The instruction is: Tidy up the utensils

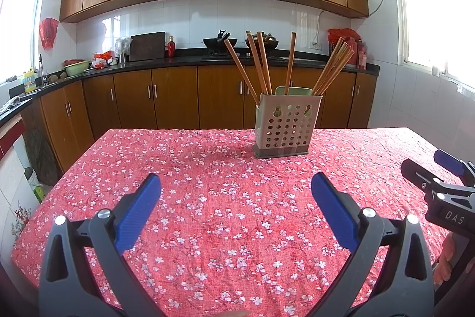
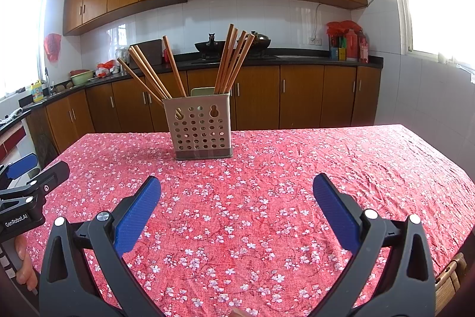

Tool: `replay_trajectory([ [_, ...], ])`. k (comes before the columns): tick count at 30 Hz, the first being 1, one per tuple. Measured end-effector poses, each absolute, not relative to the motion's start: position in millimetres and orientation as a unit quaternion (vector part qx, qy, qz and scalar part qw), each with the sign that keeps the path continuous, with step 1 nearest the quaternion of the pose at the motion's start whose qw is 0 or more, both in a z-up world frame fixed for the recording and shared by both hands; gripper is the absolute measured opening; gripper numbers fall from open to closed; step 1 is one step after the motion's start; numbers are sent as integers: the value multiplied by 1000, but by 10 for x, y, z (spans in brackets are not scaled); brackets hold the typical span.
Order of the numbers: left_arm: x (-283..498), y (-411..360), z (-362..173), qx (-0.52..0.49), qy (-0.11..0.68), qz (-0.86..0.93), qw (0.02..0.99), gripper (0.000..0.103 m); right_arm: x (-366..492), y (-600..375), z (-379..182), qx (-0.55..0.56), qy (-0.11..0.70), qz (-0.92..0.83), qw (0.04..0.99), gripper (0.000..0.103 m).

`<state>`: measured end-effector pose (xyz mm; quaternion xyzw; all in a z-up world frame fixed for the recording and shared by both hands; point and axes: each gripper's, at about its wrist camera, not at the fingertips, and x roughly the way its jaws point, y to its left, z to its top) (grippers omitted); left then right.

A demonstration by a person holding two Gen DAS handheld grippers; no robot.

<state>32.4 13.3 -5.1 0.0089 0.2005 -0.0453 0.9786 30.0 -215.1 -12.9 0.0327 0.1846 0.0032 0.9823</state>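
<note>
Holder with chopsticks stands upright toward the far side of the table, ahead of both grippers and well apart from them. Left gripper and right gripper both hover spread wide with nothing between the pads. Left view catches the right gripper at its right edge, right view the left gripper at its left edge plus a chair corner; counter with woks behind, path to holder clear
</note>
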Motion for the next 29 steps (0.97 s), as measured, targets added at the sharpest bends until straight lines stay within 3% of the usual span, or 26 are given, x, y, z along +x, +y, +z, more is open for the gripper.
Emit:
replay_trajectory([
  [29, 310, 154, -29, 7, 204, -49, 978, 99, 305, -2156, -145, 38, 187, 3, 982, 101],
])
